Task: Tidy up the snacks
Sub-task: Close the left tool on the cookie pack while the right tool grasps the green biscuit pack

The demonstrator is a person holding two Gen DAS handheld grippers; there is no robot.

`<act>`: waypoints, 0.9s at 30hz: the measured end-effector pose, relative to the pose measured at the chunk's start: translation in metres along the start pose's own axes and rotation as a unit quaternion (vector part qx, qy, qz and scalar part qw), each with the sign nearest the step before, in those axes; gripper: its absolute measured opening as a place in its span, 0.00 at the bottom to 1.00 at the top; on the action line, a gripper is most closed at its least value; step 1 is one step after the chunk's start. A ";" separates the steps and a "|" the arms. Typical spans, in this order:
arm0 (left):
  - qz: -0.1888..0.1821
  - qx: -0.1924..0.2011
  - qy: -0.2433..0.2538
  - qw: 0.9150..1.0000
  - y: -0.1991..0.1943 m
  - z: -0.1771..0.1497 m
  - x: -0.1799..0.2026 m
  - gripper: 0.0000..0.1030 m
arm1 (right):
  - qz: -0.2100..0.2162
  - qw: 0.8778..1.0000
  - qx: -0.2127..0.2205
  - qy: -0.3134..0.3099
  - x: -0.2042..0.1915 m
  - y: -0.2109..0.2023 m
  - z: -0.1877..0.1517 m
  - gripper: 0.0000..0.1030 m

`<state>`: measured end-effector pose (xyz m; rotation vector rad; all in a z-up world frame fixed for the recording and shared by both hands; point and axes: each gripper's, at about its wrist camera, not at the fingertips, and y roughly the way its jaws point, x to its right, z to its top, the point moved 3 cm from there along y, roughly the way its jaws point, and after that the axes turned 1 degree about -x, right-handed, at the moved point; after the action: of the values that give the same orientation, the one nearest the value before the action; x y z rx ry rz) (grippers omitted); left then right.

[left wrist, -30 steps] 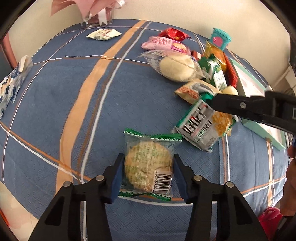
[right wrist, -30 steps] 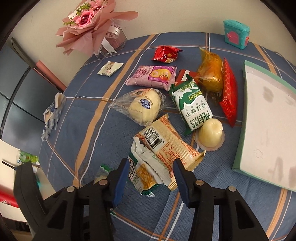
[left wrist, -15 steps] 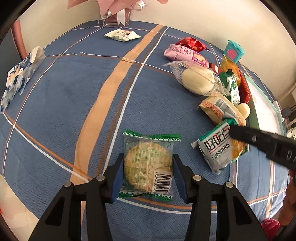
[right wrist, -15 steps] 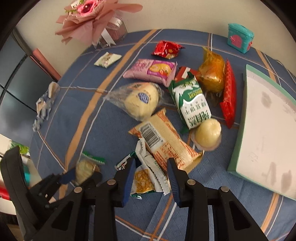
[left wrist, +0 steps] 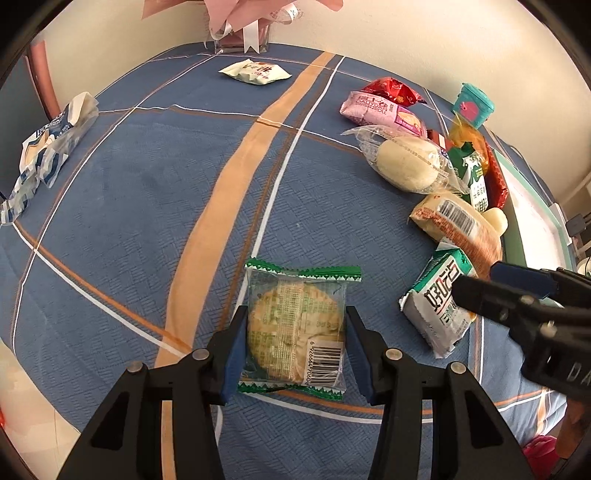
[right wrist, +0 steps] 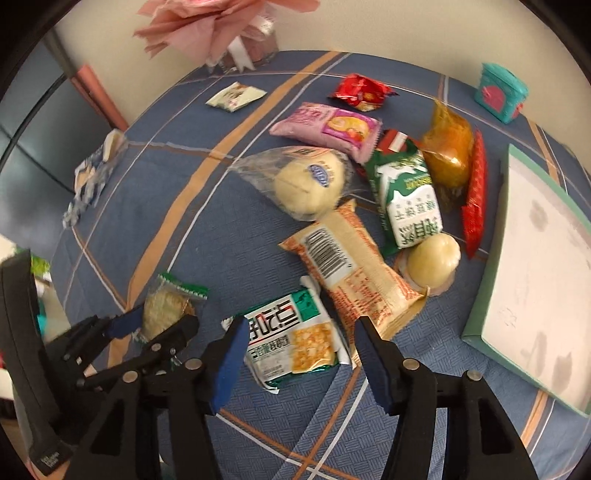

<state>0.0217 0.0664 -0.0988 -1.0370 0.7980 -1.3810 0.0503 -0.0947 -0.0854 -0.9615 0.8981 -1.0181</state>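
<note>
Cracker packet [left wrist: 295, 328] lying between left gripper [left wrist: 293, 350] fingers, on tablecloth [left wrist: 147, 206]. Snack pile sitting at two o'clock; biscuit pack [right wrist: 291, 339] at three, lying between right gripper [right wrist: 299, 358] fingers. Tray [right wrist: 532, 273] lying beyond pile.

Soft daylight, fisheye warp, perhaps slight blur

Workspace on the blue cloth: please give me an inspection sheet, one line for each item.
Surface: blue plaid cloth, flat.
Job's things: round cracker pack between left gripper's fingers; green-white snack pack between right gripper's fingers; other snacks heaped beside white tray.
Clutter: pink bouquet, teal box.
Grippers: left gripper shut on cracker pack; right gripper open.
Cables: nothing seen.
Surroundings: cream wall.
</note>
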 end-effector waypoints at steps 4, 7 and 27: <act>0.000 0.001 0.003 1.000 -0.001 -0.002 -0.003 0.50 | -0.002 1.000 -0.024 -0.016 -0.006 0.013 -0.002 0.67; -0.002 0.002 0.002 1.000 -0.001 -0.002 -0.004 0.50 | -0.011 0.999 -0.029 -0.030 -0.011 0.020 0.000 0.71; -0.003 0.005 0.000 1.000 -0.002 -0.003 -0.007 0.50 | -0.018 0.999 -0.037 -0.025 -0.019 0.050 0.005 0.66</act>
<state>0.0181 0.0731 -0.0994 -1.0330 0.7868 -1.3894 0.0632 -0.0640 -0.1280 -1.0642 0.8845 -0.9930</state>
